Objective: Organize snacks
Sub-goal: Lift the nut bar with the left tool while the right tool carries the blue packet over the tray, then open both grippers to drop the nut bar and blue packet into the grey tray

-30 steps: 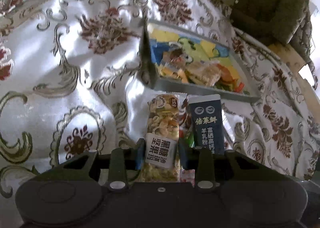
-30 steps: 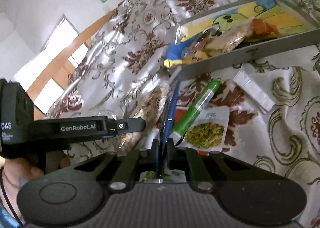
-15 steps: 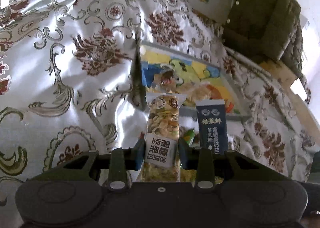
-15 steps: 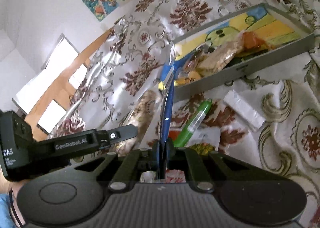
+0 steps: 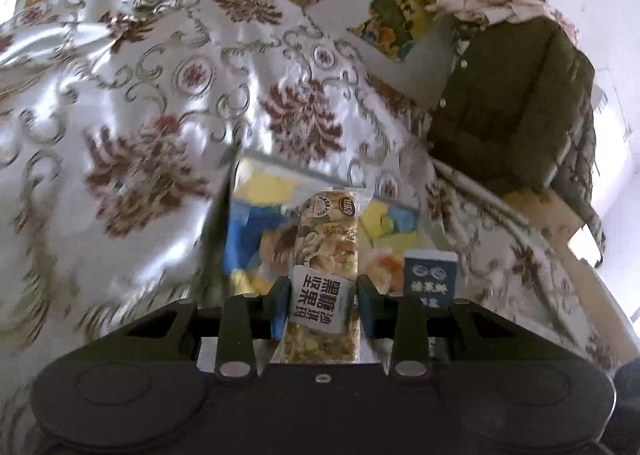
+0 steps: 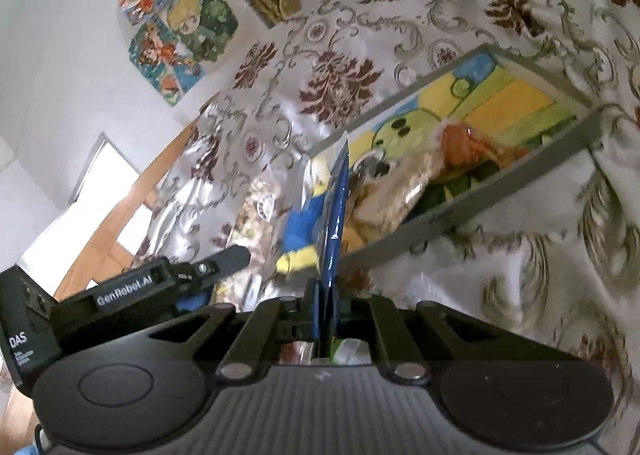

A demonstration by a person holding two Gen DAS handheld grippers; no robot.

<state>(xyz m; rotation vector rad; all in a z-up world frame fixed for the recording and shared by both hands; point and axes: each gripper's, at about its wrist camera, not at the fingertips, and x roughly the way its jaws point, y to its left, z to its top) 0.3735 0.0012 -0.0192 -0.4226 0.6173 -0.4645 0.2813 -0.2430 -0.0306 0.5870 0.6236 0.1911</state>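
My left gripper [image 5: 323,301] is shut on a clear-wrapped nut snack bar [image 5: 326,255] with a white label, held upright in the air in front of the grey tray [image 5: 218,223]. My right gripper [image 6: 326,311] is shut on a flat dark blue sachet [image 6: 335,215], seen edge-on; the sachet also shows in the left wrist view [image 5: 430,279]. The tray [image 6: 480,207] has a yellow and green cartoon lining and holds several wrapped snacks [image 6: 404,187]. The left gripper [image 6: 188,275] appears at the left in the right wrist view.
A shiny white cloth with brown floral print [image 5: 140,135] covers the table. A dark green jacket [image 5: 508,107] hangs on a chair at the back right. Cartoon posters [image 6: 180,23] hang on the wall behind.
Both grippers have risen from the cloth with their items and moved toward the tray. The green tube and other packets on the cloth have dropped out of view.
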